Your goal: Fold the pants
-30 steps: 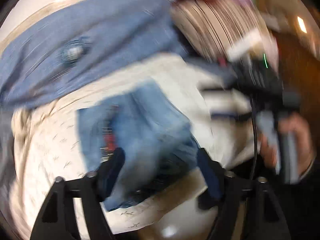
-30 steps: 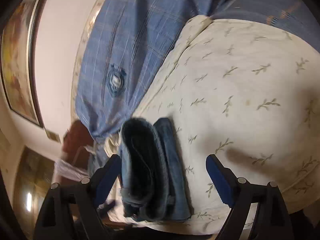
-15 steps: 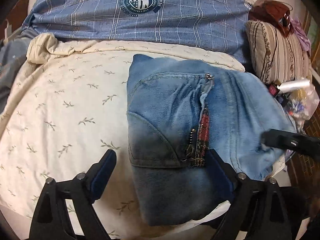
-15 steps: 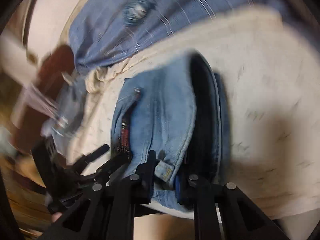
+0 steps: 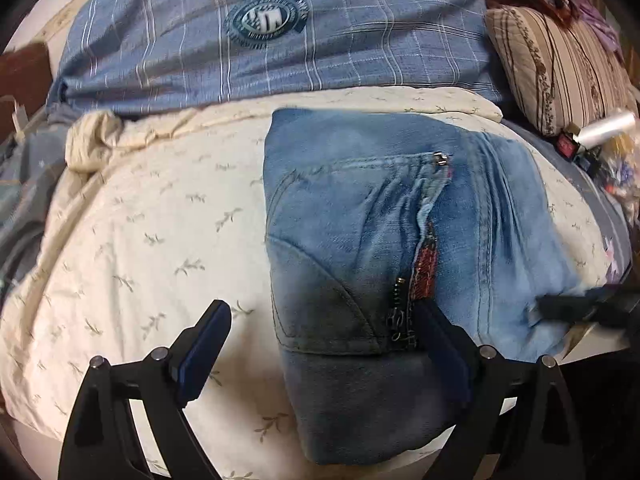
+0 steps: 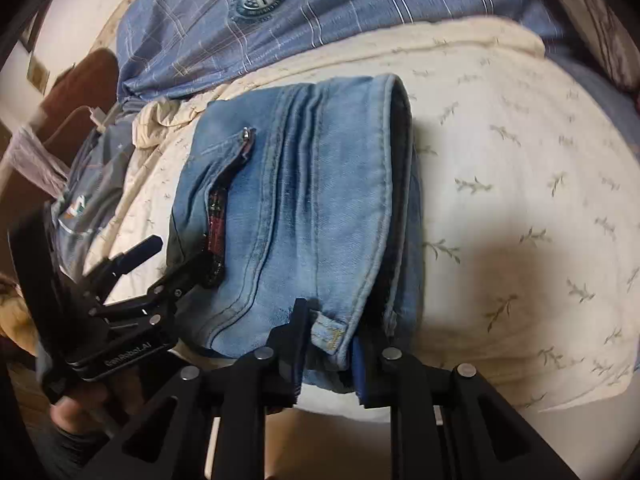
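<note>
The folded blue jeans lie on a cream leaf-print quilt, pocket zipper and red tag on top. My left gripper is open at the near left corner of the jeans, its right finger resting on the denim by the zipper. In the right wrist view the jeans lie as a thick bundle. My right gripper is shut on the near waistband edge with the belt loop. The left gripper shows at the jeans' left side, and the right gripper's tip at their right edge.
A blue plaid pillow with a round crest lies behind the quilt. A striped cushion and small clutter sit at the right. A grey garment and a cable lie left of the quilt. The bed's front edge is just below the jeans.
The right gripper moved in from above the quilt and shut on the jeans' near waistband edge. The left gripper swung to the jeans' near left corner and stayed open.
</note>
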The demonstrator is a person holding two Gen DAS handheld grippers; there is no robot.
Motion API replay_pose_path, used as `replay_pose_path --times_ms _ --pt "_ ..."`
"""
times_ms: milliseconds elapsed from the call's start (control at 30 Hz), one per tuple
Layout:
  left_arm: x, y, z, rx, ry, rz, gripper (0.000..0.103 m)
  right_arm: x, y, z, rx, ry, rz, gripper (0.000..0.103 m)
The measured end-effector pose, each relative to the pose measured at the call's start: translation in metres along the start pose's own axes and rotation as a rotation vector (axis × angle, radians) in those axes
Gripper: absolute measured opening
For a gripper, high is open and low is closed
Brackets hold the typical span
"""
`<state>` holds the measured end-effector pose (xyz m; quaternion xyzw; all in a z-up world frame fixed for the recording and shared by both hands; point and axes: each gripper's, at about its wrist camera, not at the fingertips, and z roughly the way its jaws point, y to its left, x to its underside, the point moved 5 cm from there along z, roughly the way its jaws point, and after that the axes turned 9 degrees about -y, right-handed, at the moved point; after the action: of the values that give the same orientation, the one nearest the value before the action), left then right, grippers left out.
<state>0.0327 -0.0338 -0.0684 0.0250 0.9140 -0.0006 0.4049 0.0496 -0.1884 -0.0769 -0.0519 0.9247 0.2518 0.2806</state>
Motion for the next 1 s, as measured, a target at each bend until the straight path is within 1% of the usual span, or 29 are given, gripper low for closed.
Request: replay_pose_path --times_ms 33,100,133,167,200,233,300,333,367,400,433,467,500,533,567,633,667,700,767,800,833,867,900,933,967,1000 --pt "0.000 -0.001 0.000 0.002 -0.005 0.006 0.094 -0.006 -0.004 -0.014 -0.012 -0.032 0.032 0.036" --pt "0.002 0.000 0.002 0.016 -0.006 -0.016 0.094 -0.019 0.000 -0.038 0.004 -0.120 0.031 0.036" --pt "0.003 -0.001 0.001 0.020 -0.006 -0.023 0.094 -0.030 0.004 -0.052 -0.006 -0.167 0.034 0.037" --pt "0.004 -0.002 0.001 0.025 -0.008 -0.025 0.094 -0.043 0.011 -0.063 -0.043 -0.201 0.037 0.048" --pt "0.002 0.002 0.001 0.026 -0.009 -0.027 0.094 -0.053 0.019 -0.067 -0.082 -0.209 0.034 0.069" --pt "0.001 0.001 0.001 0.028 -0.011 -0.027 0.094 -0.063 0.029 -0.066 -0.130 -0.203 0.025 0.075" --pt "0.000 0.004 0.002 0.034 -0.011 -0.034 0.094 -0.083 0.049 -0.046 -0.217 -0.143 -0.001 0.076" --pt "0.000 0.005 0.002 0.040 -0.011 -0.038 0.094 -0.090 0.052 -0.036 -0.231 -0.119 0.001 0.076" --pt "0.000 0.005 0.002 0.046 -0.012 -0.042 0.094 -0.098 0.052 -0.016 -0.255 -0.068 0.018 0.076" --pt "0.000 0.006 0.003 0.054 -0.013 -0.048 0.094 -0.106 0.042 0.009 -0.232 -0.021 0.042 0.075" --pt "0.000 0.006 0.003 0.068 -0.013 -0.055 0.094 -0.108 0.025 0.033 -0.166 0.013 0.075 0.075" --pt "0.001 0.006 0.003 0.082 -0.013 -0.064 0.094 -0.107 0.005 0.057 -0.152 0.055 0.155 0.072" --pt "0.001 0.007 0.003 0.089 -0.014 -0.069 0.094 -0.102 -0.011 0.073 -0.182 0.086 0.260 0.060" --pt "0.001 0.009 0.002 0.097 -0.019 -0.078 0.094 -0.099 -0.017 0.077 -0.215 0.078 0.315 0.059" --pt "0.001 0.010 0.001 0.106 -0.019 -0.086 0.094 -0.100 -0.018 0.070 -0.232 0.053 0.321 0.058" --pt "-0.002 0.013 -0.004 0.133 -0.028 -0.114 0.093 -0.101 -0.010 0.062 -0.203 0.059 0.256 0.058" --pt "-0.005 0.015 -0.009 0.148 -0.048 -0.132 0.093 -0.102 -0.007 0.058 -0.195 0.060 0.243 0.059" --pt "-0.011 0.018 -0.020 0.171 -0.098 -0.158 0.093 -0.105 -0.005 0.048 -0.197 0.048 0.236 0.060" --pt "-0.021 0.021 -0.036 0.184 -0.185 -0.168 0.093 -0.106 0.001 0.022 -0.242 -0.015 0.202 0.065" --pt "-0.028 0.023 -0.045 0.176 -0.238 -0.169 0.093 -0.103 0.000 0.008 -0.227 -0.045 0.177 0.070" --pt "-0.031 0.022 -0.047 0.173 -0.259 -0.167 0.093 -0.097 -0.005 -0.008 -0.186 -0.073 0.147 0.073" --pt "-0.034 0.020 -0.045 0.168 -0.264 -0.163 0.093 -0.091 -0.007 -0.015 -0.164 -0.086 0.132 0.076" --pt "-0.036 0.018 -0.042 0.167 -0.257 -0.155 0.093 -0.083 -0.016 -0.021 -0.142 -0.092 0.128 0.076" --pt "-0.038 0.014 -0.034 0.156 -0.233 -0.139 0.093 -0.075 -0.023 -0.023 -0.121 -0.084 0.138 0.076" --pt "-0.039 0.011 -0.028 0.139 -0.219 -0.131 0.093 -0.067 -0.032 -0.020 -0.106 -0.058 0.158 0.076" --pt "-0.038 0.007 -0.016 0.110 -0.186 -0.117 0.093 -0.059 -0.042 -0.015 -0.101 -0.029 0.179 0.076"
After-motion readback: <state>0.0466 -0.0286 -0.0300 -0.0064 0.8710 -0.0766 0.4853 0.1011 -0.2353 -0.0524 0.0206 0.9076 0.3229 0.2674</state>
